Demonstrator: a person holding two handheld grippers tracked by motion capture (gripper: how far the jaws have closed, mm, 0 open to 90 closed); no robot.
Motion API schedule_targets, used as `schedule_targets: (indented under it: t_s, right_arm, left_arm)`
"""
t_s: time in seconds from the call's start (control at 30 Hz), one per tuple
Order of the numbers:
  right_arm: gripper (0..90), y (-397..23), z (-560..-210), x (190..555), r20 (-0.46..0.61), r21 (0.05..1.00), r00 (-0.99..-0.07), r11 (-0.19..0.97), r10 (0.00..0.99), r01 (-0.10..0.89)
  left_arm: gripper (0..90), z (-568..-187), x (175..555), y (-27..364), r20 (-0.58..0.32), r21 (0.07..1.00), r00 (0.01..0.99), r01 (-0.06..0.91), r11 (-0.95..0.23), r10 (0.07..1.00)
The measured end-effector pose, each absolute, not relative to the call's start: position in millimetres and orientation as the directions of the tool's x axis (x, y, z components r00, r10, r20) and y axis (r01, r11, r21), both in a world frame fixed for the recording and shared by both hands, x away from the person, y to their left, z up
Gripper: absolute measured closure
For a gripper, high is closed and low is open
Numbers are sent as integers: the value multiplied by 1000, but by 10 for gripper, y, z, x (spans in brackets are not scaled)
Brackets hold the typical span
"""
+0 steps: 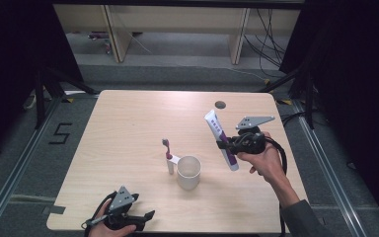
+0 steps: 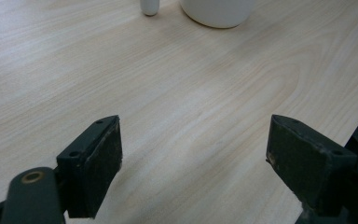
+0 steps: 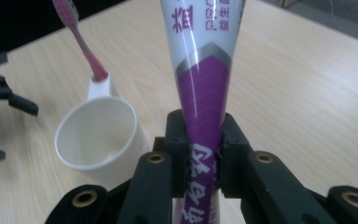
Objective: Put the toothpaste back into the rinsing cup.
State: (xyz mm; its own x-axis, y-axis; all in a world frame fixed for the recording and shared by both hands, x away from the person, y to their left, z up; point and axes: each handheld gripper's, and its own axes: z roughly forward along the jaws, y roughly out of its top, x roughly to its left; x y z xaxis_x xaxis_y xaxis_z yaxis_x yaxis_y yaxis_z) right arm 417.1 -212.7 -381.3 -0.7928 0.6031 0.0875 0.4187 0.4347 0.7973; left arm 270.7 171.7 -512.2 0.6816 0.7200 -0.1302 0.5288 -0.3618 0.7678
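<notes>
Your right gripper (image 3: 204,156) pinching one toothpaste tube (image 3: 204,70), "PRO" legible, right of one cup (image 3: 95,135); left gripper (image 2: 193,158) spread.

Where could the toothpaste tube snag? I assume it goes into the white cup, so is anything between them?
Nothing visible: bare table lies between the toothpaste tube, clamped in the right gripper, and the cup. The toothbrush stands on the cup's far side.
</notes>
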Motion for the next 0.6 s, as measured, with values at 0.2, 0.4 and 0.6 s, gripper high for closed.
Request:
schedule_targets:
  t_s: [0.2, 0.4, 0.6]
  right_arm:
    - [777, -2041, -3757, 4185, 112, 833, -801, 384, 588, 399]
    - [778, -1954, -3716, 4194, 149, 852, -802, 336, 579, 401]
    - [778, -1839, -3660, 4211, 158, 882, -819, 293, 552, 368]
  left_arm:
    - [180, -5122, 2707, 1721, -129, 768, 681, 528, -361, 721]
    - [180, -5122, 2708, 1725, -129, 769, 678, 529, -358, 724]
    - [180, -5124, 2707, 1730, -130, 769, 681, 529, -360, 721]
